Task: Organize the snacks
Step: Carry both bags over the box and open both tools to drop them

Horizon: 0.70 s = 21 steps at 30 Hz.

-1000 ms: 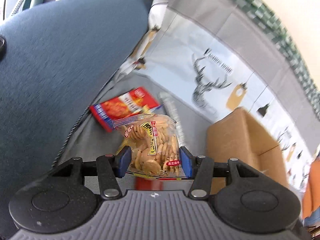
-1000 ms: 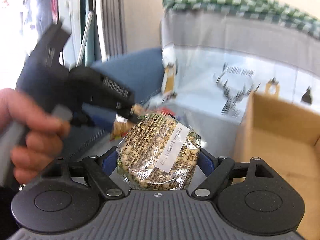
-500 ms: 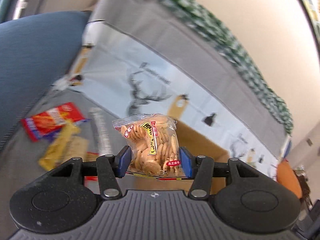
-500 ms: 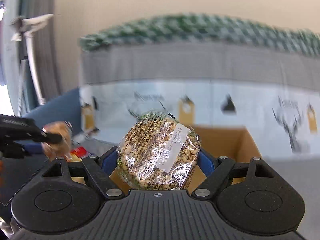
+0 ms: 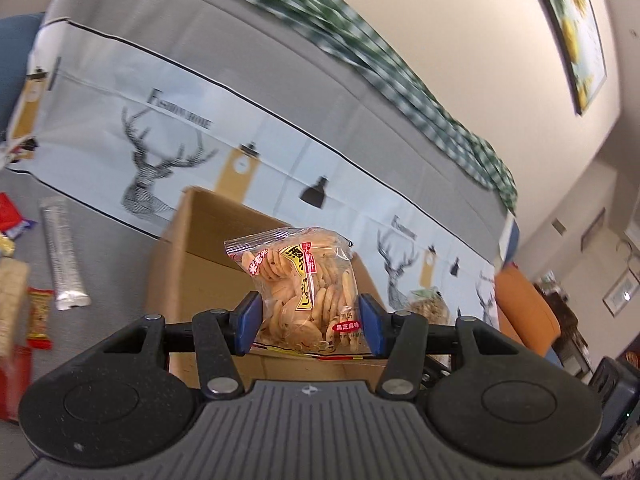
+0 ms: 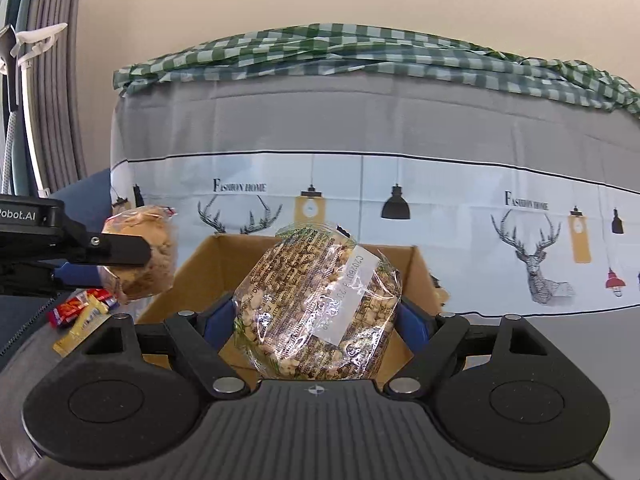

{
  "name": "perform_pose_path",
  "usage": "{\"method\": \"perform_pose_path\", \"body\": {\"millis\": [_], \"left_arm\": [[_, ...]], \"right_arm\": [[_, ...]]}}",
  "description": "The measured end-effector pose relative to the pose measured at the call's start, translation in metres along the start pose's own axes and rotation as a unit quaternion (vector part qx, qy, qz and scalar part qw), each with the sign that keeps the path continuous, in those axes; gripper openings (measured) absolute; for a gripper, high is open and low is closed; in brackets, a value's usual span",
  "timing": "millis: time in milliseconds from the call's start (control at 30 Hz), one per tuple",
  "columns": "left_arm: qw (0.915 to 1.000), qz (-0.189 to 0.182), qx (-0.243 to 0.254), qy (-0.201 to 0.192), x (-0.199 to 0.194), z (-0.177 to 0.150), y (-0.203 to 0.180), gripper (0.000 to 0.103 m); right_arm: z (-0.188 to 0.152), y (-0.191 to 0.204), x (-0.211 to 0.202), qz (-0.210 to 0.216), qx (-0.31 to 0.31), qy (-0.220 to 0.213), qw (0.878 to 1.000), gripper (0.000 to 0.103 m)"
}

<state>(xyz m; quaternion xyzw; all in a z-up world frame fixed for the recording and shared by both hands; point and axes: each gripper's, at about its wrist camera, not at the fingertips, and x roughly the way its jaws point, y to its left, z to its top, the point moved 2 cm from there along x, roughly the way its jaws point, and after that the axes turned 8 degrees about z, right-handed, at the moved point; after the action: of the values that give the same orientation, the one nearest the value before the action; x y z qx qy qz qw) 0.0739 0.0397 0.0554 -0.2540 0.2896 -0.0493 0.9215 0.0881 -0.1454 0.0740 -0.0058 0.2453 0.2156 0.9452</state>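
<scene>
- Blue pads of the left gripper (image 5: 310, 326) are pressed against both sides of a clear bag of rice crackers (image 5: 302, 288); the jaws are closed only as far as the bag's width, and the bag is held upright above the near wall of a cardboard box (image 5: 192, 240).
- The bottom seam of the cracker bag is cut off by the gripper body, and the printing on its red and yellow label is too small to be read.
- In the right wrist view the same bag (image 6: 146, 252) is seen from the side, partly covered by the black finger of the left gripper (image 6: 120, 258), just left of the box (image 6: 192, 272).
- The right gripper (image 6: 316, 320) is clamped on a round cellophane pack of mixed nuts or beans (image 6: 316, 308); its blue pads are mostly hidden behind the bulging pack, and the contents cannot be identified for certain. The white sticker's printing is only partly legible.
- This pack is held over the open box, whose floor is hidden in both views, so whatever lies inside cannot be told.
- Behind the left gripper's right finger, part of the round pack (image 5: 428, 306) shows, largely blocked.
- On the grey seat to the left lie a silver stick packet (image 5: 64, 256), a small red packet (image 5: 40, 318) and other wrappers cut off by the frame edge.
- A deer-print cloth (image 6: 440, 216) hangs behind the box, with a green checked cloth (image 6: 360, 56) on top, blurred in the left view.
</scene>
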Motion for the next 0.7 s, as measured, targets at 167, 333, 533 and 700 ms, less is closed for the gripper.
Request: {"method": "perform_pose_path", "body": {"millis": [167,333,533,700], "left_arm": [[0.9998,-0.009,0.015,0.006,0.007,-0.007,-0.01,0.057],[0.9997,-0.006,0.023,0.008,0.008,-0.008,-0.01,0.057],[0.9998,0.0,0.018,0.009,0.008,-0.008,-0.007,0.057],[0.9997,0.001,0.022,0.009,0.007,-0.009,-0.009,0.057]], "right_arm": [[-0.004,-0.011,-0.004,-0.009,0.002,0.004,1.0,0.083],[-0.007,-0.018,-0.006,-0.011,0.005,0.007,1.0,0.083],[-0.008,-0.018,-0.006,-0.008,0.005,0.005,1.0,0.083],[-0.007,-0.017,-0.006,-0.004,-0.001,0.006,1.0,0.083]]}}
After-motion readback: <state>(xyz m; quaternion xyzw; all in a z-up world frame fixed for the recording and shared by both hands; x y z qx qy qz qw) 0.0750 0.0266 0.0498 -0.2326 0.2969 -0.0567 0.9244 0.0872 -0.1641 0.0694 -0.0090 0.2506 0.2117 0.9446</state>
